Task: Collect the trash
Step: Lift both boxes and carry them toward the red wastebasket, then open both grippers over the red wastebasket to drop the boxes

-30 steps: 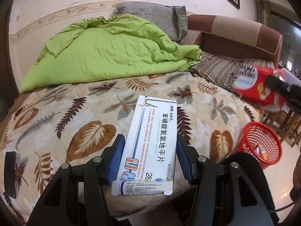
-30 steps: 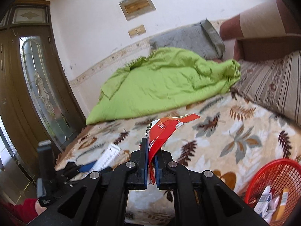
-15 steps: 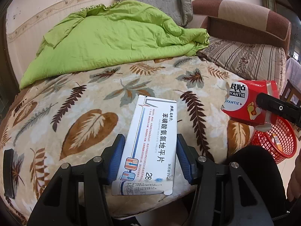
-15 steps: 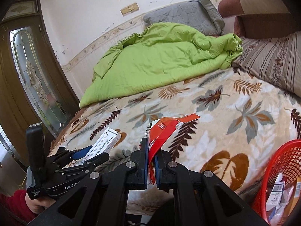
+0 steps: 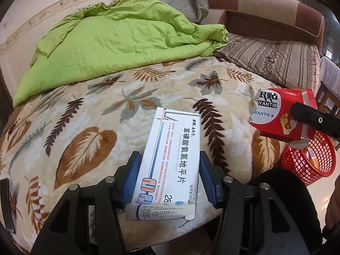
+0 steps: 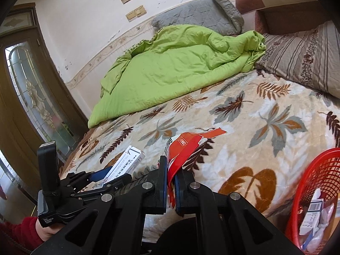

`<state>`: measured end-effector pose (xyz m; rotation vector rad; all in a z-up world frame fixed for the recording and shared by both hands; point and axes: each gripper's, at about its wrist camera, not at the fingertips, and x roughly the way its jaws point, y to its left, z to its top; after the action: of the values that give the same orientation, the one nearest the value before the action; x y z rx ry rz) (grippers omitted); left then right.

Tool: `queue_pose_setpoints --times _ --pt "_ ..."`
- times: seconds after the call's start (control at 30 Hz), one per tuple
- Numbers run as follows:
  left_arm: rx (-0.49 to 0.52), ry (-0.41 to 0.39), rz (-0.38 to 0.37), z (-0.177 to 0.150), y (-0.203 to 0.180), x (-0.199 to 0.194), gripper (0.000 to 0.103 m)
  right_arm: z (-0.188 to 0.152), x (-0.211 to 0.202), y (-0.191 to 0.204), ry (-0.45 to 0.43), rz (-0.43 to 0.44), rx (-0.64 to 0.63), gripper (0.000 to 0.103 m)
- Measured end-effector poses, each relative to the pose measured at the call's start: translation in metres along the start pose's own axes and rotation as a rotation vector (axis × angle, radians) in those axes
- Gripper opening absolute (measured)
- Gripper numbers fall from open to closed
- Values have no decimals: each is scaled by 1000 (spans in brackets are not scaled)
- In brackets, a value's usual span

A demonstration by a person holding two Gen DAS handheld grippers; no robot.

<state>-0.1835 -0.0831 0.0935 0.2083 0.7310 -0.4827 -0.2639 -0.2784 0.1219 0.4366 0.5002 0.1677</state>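
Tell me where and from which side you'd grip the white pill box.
As the left gripper has it now: across the narrow width of the white pill box, near its rear end, pads on the two long thin side edges, coming in along its length. The long flat shape gives parallel edges there; the broad printed face stays clear, and the far end sticks out free for dropping into the red basket.

A bed (image 5: 89,127) with a leaf-print blanket bears a crumpled green quilt (image 5: 110,42) and a striped pillow (image 5: 274,59)
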Motion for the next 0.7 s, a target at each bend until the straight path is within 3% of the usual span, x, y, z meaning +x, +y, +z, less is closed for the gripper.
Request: queue_pose_setpoints --times 0.1,0.23,0.33,0.47,0.6,0.7 --pt "26 -9 -19 9 -11 1 53 3 -10 -5 -19 -17 8 6" --pt "55 -14 -100 26 -34 1 53 14 -37 -20 -69 -67 25 6" --pt "123 -32 -201 47 -70 -1 53 24 -75 -39 -126 -155 30 6" --pt "184 13 -384 66 -123 4 53 23 -125 -69 -172 -304 55 6" --pt "235 74 -516 75 -178 14 53 12 -159 -107 -169 -434 128 7" --pt "278 137 -608 74 -222 26 53 2 -170 -133 -142 -471 199 9"
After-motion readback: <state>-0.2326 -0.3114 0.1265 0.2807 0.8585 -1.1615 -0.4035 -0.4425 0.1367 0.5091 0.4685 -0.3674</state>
